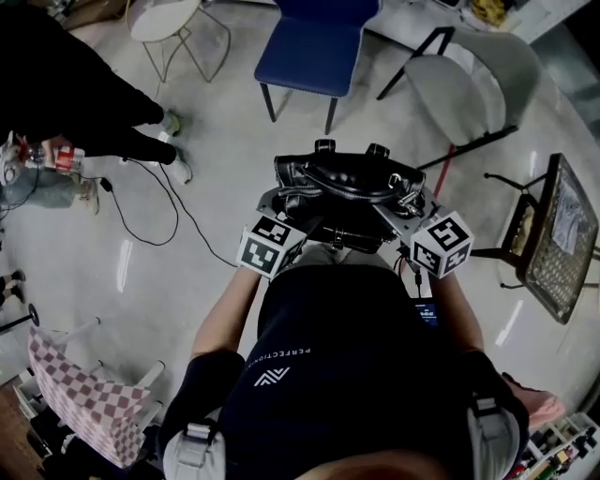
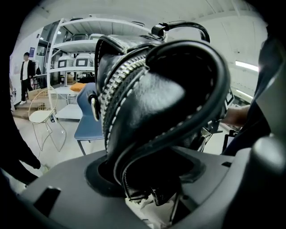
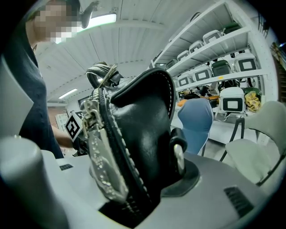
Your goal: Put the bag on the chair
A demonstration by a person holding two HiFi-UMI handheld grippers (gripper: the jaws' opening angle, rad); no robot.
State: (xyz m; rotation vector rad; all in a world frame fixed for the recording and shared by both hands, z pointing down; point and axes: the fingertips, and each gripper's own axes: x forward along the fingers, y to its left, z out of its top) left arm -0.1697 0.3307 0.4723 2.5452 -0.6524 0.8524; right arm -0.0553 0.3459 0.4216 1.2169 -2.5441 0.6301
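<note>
A pale, glossy floor [image 1: 216, 141] is spreading under the person, with a black cable [image 1: 159, 206] trailing across it and seats standing round: a blue chair [image 1: 314, 42] straight ahead, a grey chair [image 1: 469, 75] to its right and a wire chair [image 1: 164, 19] to its left. The black bag [image 1: 347, 187] is hanging in the air in front of the person's chest, well short of the blue chair, with the left gripper [image 1: 286, 208] and the right gripper [image 1: 403, 211] each pinching one end of it. Only the head view is showing both ends being carried at once above the floor. The left gripper view is filling with the bag's handle and zipper wedged between the clamped jaws, and is adding white shelves [image 2: 85, 44] and a bystander [image 2: 27, 71] standing at the far wall. The right gripper view is showing the bag's zipper pull dangling beside its clamped jaws, plus shelves of white devices behind the blue chair.
</note>
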